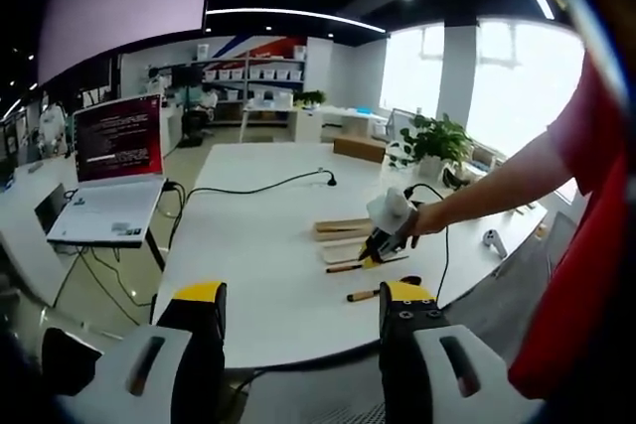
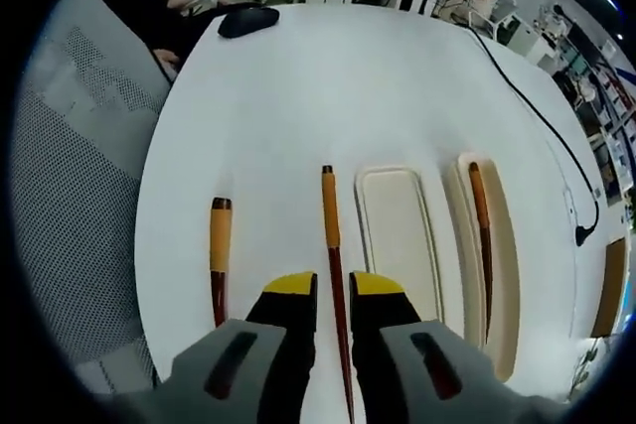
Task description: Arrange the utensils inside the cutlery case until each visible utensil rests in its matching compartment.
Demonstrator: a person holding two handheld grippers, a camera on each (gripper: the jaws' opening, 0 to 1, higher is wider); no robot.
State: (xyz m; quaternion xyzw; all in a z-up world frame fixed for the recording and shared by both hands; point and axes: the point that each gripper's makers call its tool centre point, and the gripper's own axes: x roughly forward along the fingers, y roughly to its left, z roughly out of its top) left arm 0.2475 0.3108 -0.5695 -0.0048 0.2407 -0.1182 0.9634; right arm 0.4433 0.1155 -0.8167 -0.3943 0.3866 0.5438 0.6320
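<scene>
Chopsticks are the business here: in the right gripper view a slim two-tone chopstick (image 2: 332, 275) lies on the white surface (image 2: 328, 86), running lengthwise between the jaws of the right tool (image 2: 333, 290), which sit close on either side of it; whether they already pinch it I cannot tell. To its left lies a shorter, thicker wooden-handled utensil (image 2: 219, 255), well apart from the case. Just right of the chopstick sits the pale cutlery case (image 2: 383, 196), its near-left compartment bare, while a second chopstick (image 2: 481, 235) already rests in the long compartment (image 2: 507, 275) on the right. The sticks look light, stiff and smooth, likely to roll or swivel if pinched off-centre, so a hold near the middle, square across the shaft, seems wisest. In the left gripper view the left tool (image 1: 303, 310) hangs with jaws wide apart over the near edge of the surface, gripping nothing, while the person's arm (image 1: 497, 191) reaches in from the right to the case farther along. A black cable (image 1: 258, 186) trails across the surface, a laptop (image 1: 114, 171) with a red screen stands on a side desk at left, a potted plant (image 1: 437, 136) sits by bright windows, and a grey mesh chair (image 2: 89, 146) stands nearby.
</scene>
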